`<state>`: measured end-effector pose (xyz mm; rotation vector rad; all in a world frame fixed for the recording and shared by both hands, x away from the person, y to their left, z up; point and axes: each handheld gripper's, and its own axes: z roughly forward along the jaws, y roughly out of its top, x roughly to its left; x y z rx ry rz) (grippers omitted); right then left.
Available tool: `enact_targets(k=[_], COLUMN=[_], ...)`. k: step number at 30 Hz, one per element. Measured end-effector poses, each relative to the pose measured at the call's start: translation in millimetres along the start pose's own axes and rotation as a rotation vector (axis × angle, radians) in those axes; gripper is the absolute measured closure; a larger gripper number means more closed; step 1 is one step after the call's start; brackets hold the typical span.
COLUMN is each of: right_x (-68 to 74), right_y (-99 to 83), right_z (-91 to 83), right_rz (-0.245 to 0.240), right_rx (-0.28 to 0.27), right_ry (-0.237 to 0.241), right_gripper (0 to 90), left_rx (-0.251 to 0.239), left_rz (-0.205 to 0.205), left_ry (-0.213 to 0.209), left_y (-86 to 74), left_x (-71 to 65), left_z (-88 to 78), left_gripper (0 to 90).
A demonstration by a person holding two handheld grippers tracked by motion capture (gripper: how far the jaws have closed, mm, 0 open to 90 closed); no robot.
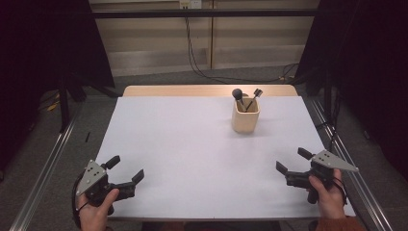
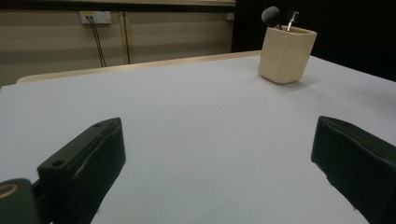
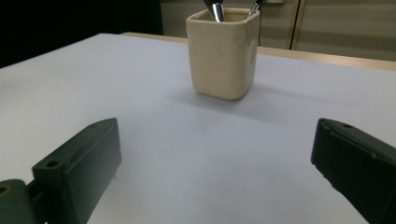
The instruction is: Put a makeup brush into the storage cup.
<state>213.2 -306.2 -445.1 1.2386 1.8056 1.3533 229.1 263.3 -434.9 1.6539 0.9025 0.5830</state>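
We hold the left claw (image 1: 126,169) and right claw (image 1: 290,160) low at the near corners of the surface (image 1: 192,144), both gaping and empty. The cup (image 1: 245,115) stands upright toward the far right, two brushes (image 1: 239,96) poking from it. It looks like stiff, glazed ceramic, likely slippery and breakable; we'd pinch a wall near the rim. Open room lies all around, the far edge just behind it.

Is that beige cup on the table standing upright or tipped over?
Upright. The beige cup rests on its base on the white table, mouth upward, with two makeup brushes sticking out the top.
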Motion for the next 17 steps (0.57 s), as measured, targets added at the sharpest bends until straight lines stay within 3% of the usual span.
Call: enact_targets(k=[5,17], right_x=[-1.7,-3.4], right_y=[-2.3,-6.2], right_z=[-9.4,-5.2], right_rz=[0.004,-0.01], right_rx=[-0.03,-0.005], right_ry=[-0.019,-0.009], right_gripper=[1.3,1.4], left_rx=[0.003,0.012], left_rz=[0.002,0.0], left_ry=[0.002,-0.008], left_y=[0.4,1.5], left_x=[1.3,3.3], left_z=[0.6,6.0], left_gripper=[3.1,3.1])
